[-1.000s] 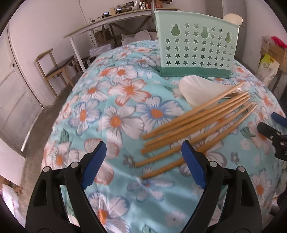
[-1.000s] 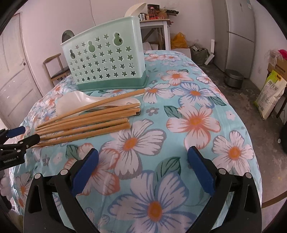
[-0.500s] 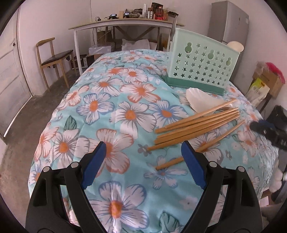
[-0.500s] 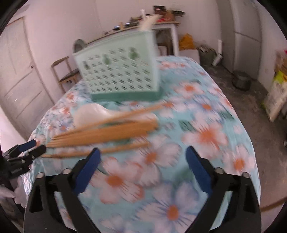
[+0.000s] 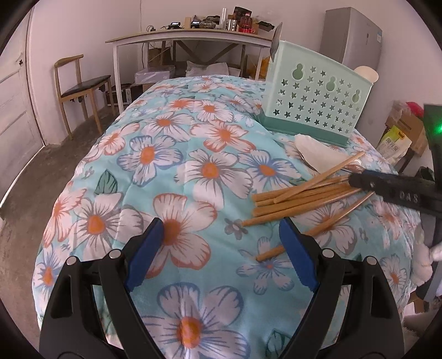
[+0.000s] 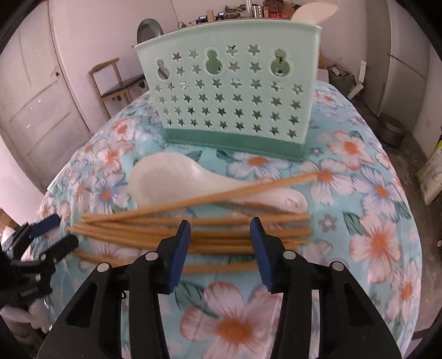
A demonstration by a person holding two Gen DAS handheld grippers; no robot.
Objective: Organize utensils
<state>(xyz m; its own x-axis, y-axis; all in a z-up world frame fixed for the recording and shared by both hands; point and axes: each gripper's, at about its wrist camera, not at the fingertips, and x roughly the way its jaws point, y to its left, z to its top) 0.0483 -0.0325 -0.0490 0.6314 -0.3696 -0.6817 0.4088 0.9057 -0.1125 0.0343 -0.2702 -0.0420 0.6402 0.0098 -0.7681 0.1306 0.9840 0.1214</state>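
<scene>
Now | right tongs [image 6: 219, 243] just narrowed, over chopsticks [image 6: 221, 234], nothing gripped | left tongs [image 5: 221, 248] wide

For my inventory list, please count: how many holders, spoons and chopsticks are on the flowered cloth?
Holder: 1
Spoons: 2, one lying, one standing in the holder
Chopsticks: 6 distinguishable; overlap may hide more
Total: 9

Open cloth [image 5: 171, 171] is left at 9–12 o'clock of the chopsticks [image 6: 193, 229]. 12 o'clock is blocked by holder [image 6: 229, 96]; spoon [image 6: 176, 179] is wedged between.
</scene>
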